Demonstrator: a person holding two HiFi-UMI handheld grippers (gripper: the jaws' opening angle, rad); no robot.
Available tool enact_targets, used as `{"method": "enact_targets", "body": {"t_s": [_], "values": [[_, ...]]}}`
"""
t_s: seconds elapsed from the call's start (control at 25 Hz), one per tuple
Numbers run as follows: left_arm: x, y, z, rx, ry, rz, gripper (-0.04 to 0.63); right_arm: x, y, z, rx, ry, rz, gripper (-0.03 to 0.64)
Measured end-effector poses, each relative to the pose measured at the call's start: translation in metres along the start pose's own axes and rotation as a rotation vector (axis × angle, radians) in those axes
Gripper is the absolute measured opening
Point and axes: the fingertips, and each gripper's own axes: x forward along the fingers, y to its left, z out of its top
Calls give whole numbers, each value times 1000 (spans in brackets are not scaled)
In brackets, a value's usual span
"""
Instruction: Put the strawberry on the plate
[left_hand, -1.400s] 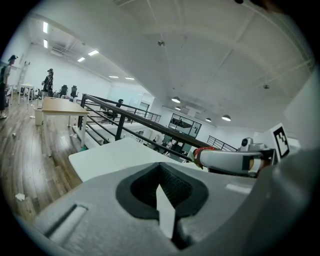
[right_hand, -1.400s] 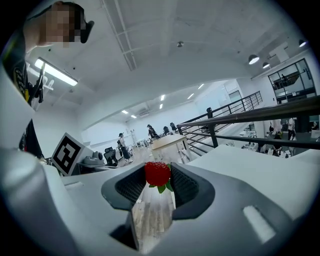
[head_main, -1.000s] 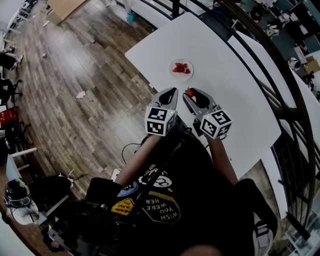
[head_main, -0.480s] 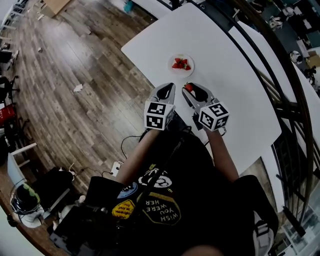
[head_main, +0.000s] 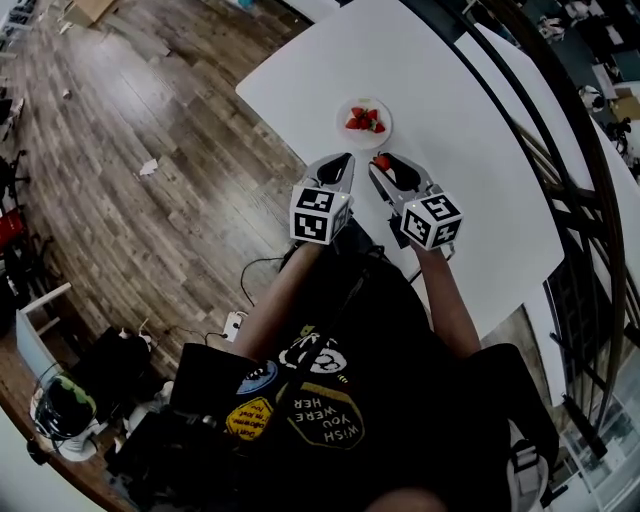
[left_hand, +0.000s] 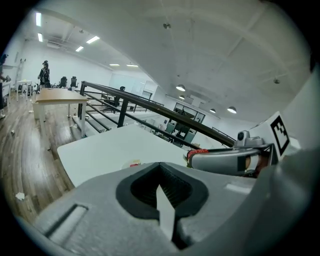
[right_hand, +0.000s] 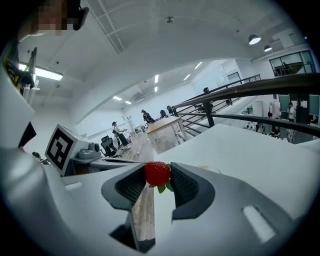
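Over the last second both claws have edged forward and lower, and the gap between the carried strawberry (head_main: 382, 162) and the plate (head_main: 380, 141) has narrowed in the head view. The fruit now sits just short of the plate's near rim instead of well back from it. The grip has not altered. The right claw (right_hand: 159, 182) stays partly open around the strawberry, its ribbed pads pressing on the red flesh from both sides, with the green leaves hanging below. The left claw (left_hand: 162, 187) is closed on nothing, its pads meeting in a thin seam, and it travels alongside the right one near the edge of the bench (head_main: 460, 120).

For the task this looks like the tail of the carry. The strawberry is still in the air over the bench, not yet over the plate. A little more reach forward should bring it above the dish before the claw lets go.

The plate is small, round and white. It lies flat on the bench and already holds a few other strawberries (head_main: 365, 120) clustered near its middle. Bare rim shows around them, so there appears to be room at the near side for one more.
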Motion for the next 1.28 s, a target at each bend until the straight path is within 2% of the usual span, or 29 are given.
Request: {"method": "enact_targets", "body": {"t_s": [0.32, 0.84, 1.28], "values": [[18, 16, -4, -26, 29, -3, -2, 23, -21, -16, -21, 53, -35, 152], [39, 30, -17, 0, 88, -15, -2, 51, -42, -28, 1, 99, -61, 152], [54, 49, -29, -31, 135, -13, -2, 73, -63, -42, 0, 145, -91, 152]]}}
